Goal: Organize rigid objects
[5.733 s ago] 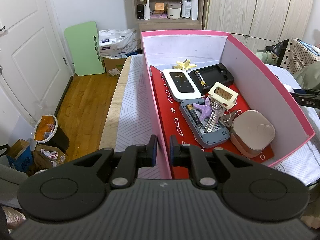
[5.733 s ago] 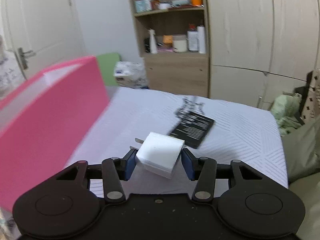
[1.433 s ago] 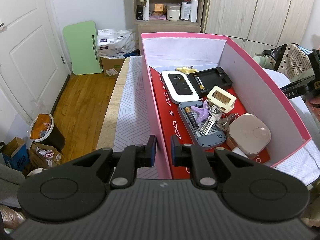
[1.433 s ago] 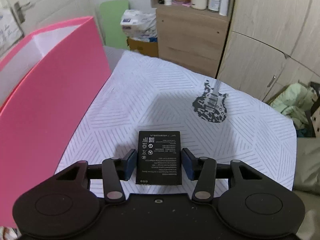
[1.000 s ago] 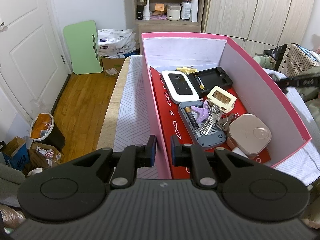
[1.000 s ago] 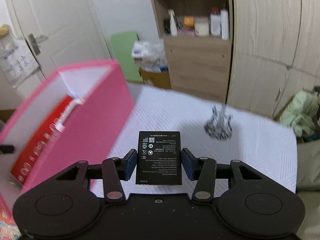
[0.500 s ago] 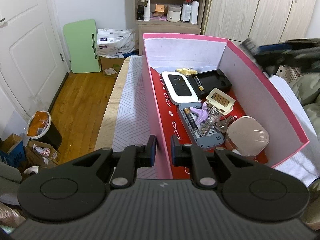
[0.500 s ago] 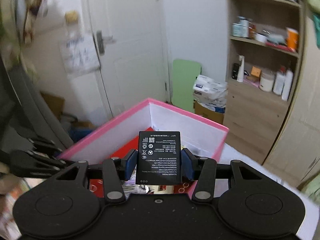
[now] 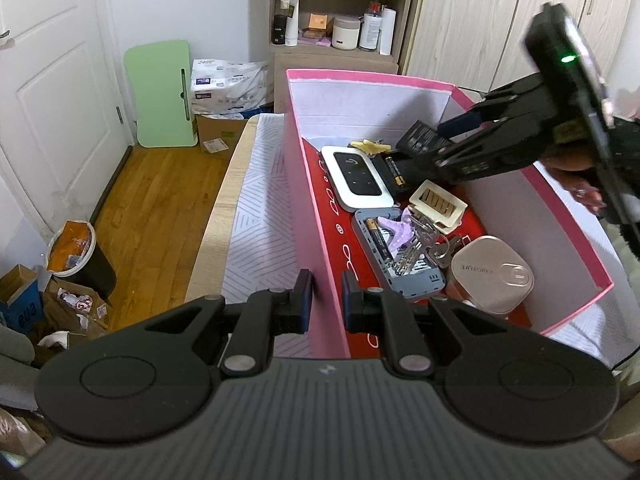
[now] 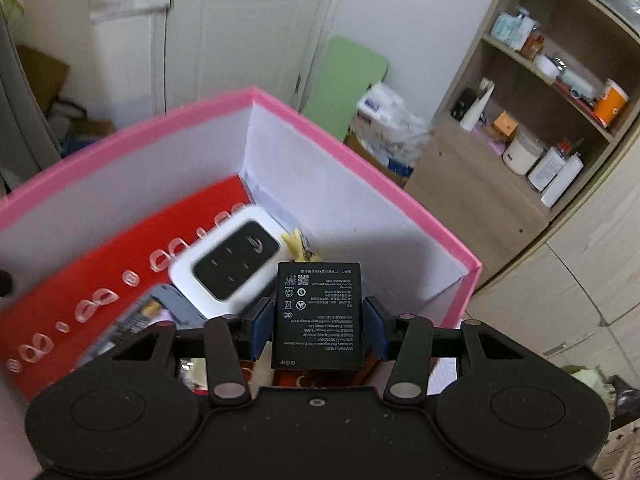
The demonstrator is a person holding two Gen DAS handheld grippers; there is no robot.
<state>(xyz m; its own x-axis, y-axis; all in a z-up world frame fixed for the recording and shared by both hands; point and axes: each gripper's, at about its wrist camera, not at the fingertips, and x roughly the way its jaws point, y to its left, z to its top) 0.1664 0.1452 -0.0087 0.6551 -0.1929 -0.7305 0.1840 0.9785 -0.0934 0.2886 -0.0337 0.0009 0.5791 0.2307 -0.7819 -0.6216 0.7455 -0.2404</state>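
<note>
- The left claw (image 9: 323, 297), its jaws nearly shut, straddles the near left wall of the tall pink cardboard box (image 9: 310, 208), one pad outside and one inside. It pinches that thin wall, and I judge it is there to steady the box while the other hand loads it.
- The box stands on a tabletop (image 9: 256, 216) under a white cloth with grey line pattern, its open top facing up so things can be lowered straight in.
- On its red printed floor lie a white pocket router with a black glossy face (image 9: 357, 178), a grey plastic tray holding an AA battery (image 9: 394, 256), a lilac plastic starfish (image 9: 396, 229) and a bunch of metal keys (image 9: 418, 246) across that tray, a cream slotted plastic case (image 9: 439, 203) and a rounded beige compact with a metal clasp (image 9: 490, 274). They sit crowded toward the middle and near end.
- The right claw (image 10: 318, 326), about half open, is clamped by its blue pads on the two long edges of a flat black rectangular phone battery (image 10: 318, 312), label up. Gripping the narrow sides keeps the flat face free to be laid down.
- That battery hangs over the box's far right part, above the contents and not touching them; it likely awaits a bare patch near the far wall.
</note>
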